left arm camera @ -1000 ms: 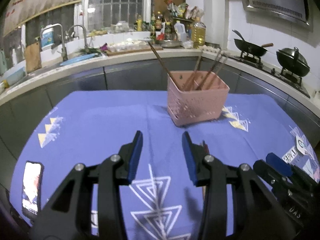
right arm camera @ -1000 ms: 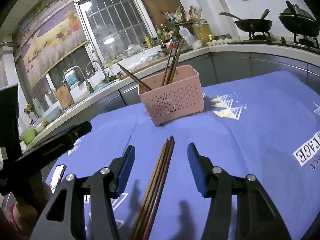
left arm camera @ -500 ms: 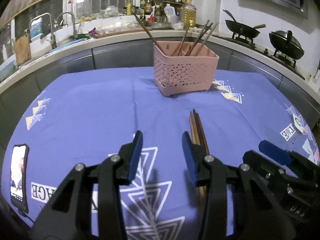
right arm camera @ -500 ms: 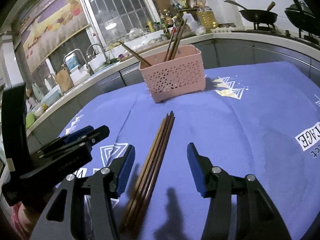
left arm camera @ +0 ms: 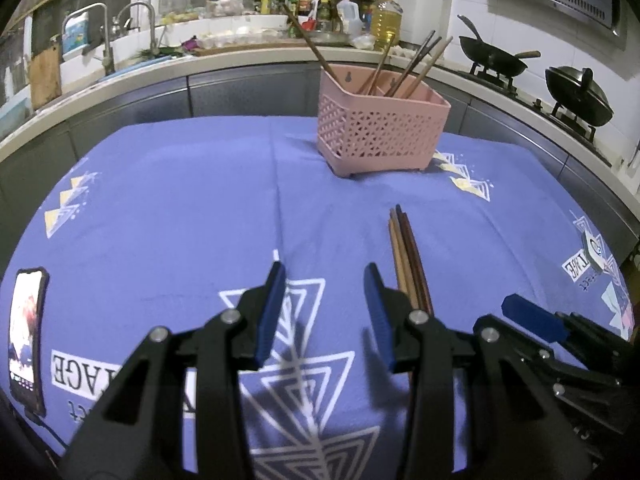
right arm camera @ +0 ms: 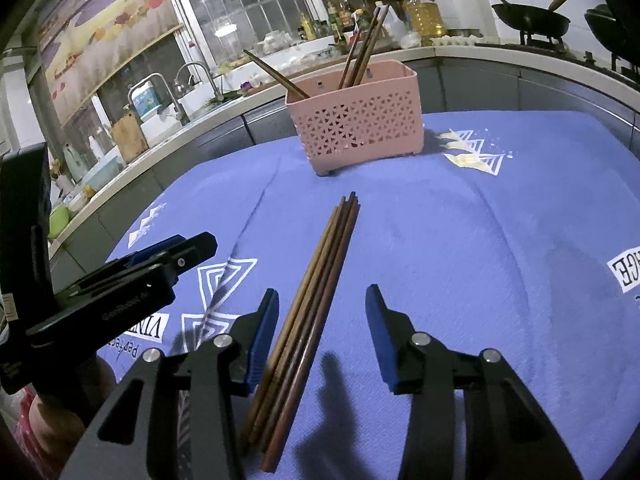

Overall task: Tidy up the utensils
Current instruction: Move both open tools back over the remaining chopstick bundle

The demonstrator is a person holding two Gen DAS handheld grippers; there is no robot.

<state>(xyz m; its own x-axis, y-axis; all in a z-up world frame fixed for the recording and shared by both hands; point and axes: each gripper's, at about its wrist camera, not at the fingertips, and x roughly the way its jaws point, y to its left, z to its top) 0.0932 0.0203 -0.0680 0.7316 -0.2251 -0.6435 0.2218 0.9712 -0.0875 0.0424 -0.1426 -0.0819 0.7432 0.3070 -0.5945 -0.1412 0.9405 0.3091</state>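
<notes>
A bundle of several brown chopsticks (right arm camera: 316,280) lies flat on the blue tablecloth, pointing toward a pink perforated basket (right arm camera: 360,128) that holds several upright chopsticks. My right gripper (right arm camera: 322,320) is open and empty, its jaws on either side of the bundle's near half, above it. In the left wrist view the bundle (left arm camera: 406,252) lies just right of my left gripper (left arm camera: 324,304), which is open and empty over the cloth. The basket (left arm camera: 380,136) stands at the far middle. The right gripper (left arm camera: 532,320) shows at lower right.
A phone (left arm camera: 24,328) lies at the table's left edge. A kitchen counter with a sink and faucets (left arm camera: 132,28), bottles and two woks (left arm camera: 496,56) curves behind the table. The left gripper (right arm camera: 160,256) shows at left in the right wrist view.
Both grippers have drawn back and lowered toward the cloth. The right gripper now straddles the chopstick bundle. Both stay open.
</notes>
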